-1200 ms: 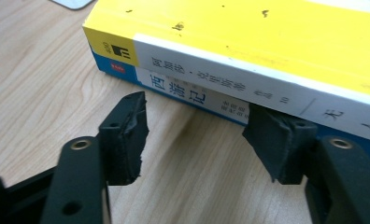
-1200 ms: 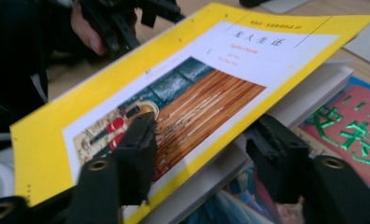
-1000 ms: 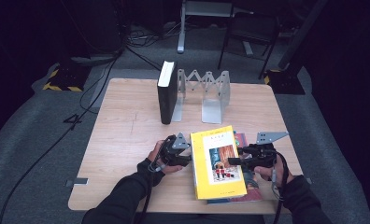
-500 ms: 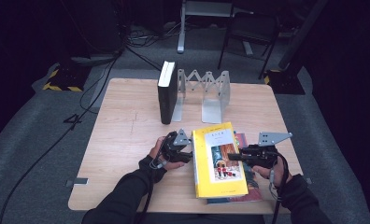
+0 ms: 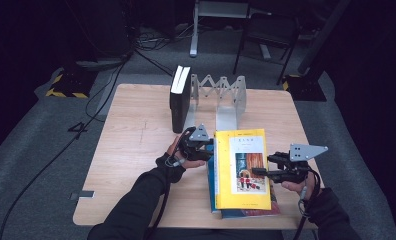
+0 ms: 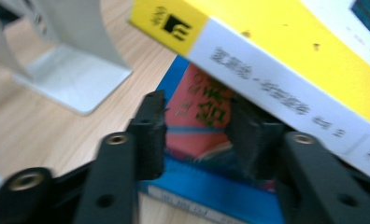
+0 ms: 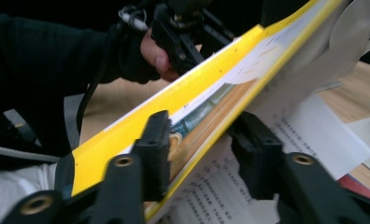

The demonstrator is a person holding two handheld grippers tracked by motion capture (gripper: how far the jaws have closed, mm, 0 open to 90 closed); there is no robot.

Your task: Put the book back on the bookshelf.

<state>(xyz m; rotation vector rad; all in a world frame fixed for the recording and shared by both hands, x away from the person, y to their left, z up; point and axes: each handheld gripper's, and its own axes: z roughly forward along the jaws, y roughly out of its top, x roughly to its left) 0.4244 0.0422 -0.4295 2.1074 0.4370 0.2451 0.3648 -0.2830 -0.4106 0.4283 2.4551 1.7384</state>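
A yellow book [image 5: 241, 170] lies on top of a blue book [image 5: 211, 175] and a red book [image 6: 197, 116] near the table's front edge. My left gripper [image 5: 208, 150] is at the yellow book's spine side. In the left gripper view its jaws [image 6: 199, 130] have just been closing, with the yellow spine [image 6: 286, 60] lying over the right jaw and the red book showing in the gap. My right gripper [image 5: 258, 172] is at the opposite edge. Its jaws [image 7: 202, 135] have just been opening, with the lifted yellow cover [image 7: 141, 126] loose between them above a printed page [image 7: 276, 154].
A black book [image 5: 180, 100] stands upright at the left end of a grey folding rack [image 5: 226, 95] at the table's back. The rack's foot [image 6: 75, 70] is just beyond the stack. Bare wood [image 5: 131, 150] lies left of the books.
The left gripper has risen a little at the spine side, and the yellow book now lies squarer on the stack. The right gripper has barely moved.
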